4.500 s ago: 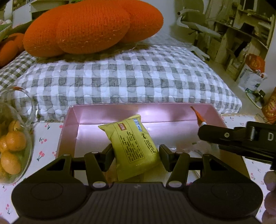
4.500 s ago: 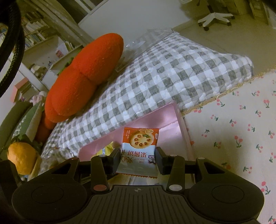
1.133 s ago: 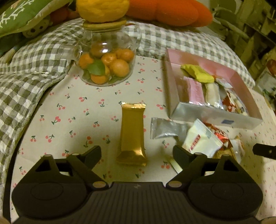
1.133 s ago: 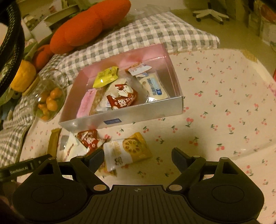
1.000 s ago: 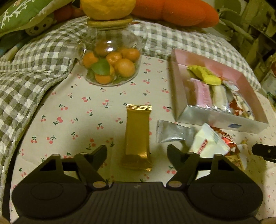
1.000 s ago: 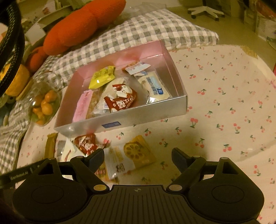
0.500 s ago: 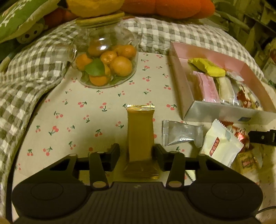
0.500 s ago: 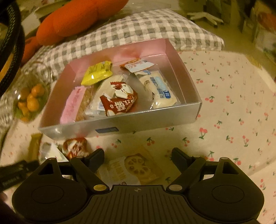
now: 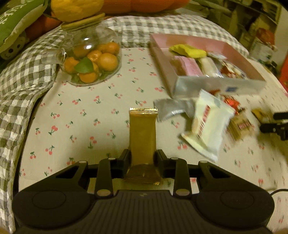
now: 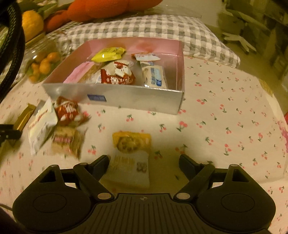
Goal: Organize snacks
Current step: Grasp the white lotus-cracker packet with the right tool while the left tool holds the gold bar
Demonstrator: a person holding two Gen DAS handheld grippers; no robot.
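My left gripper (image 9: 143,158) is shut on a gold snack bar (image 9: 142,133), gripping it near its lower end. My right gripper (image 10: 144,163) is open, its fingers either side of a yellow-and-white biscuit packet (image 10: 130,154) on the cherry-print cloth. The pink box (image 10: 115,98) holds several snacks; it also shows in the left wrist view (image 9: 216,87). Loose packets lie before the box: a white one (image 9: 207,126), a silver one (image 9: 169,109) and a red one (image 10: 66,109).
A glass jar of oranges (image 9: 90,61) stands at the back left. A grey checked cushion (image 10: 144,27) lies behind the box, with orange plush (image 10: 111,7) on it. The right gripper's tip (image 9: 275,126) shows at the left view's right edge.
My left gripper closed on the gold bar and lifted it slightly. My right gripper moved down and forward over the biscuit packet, still open.
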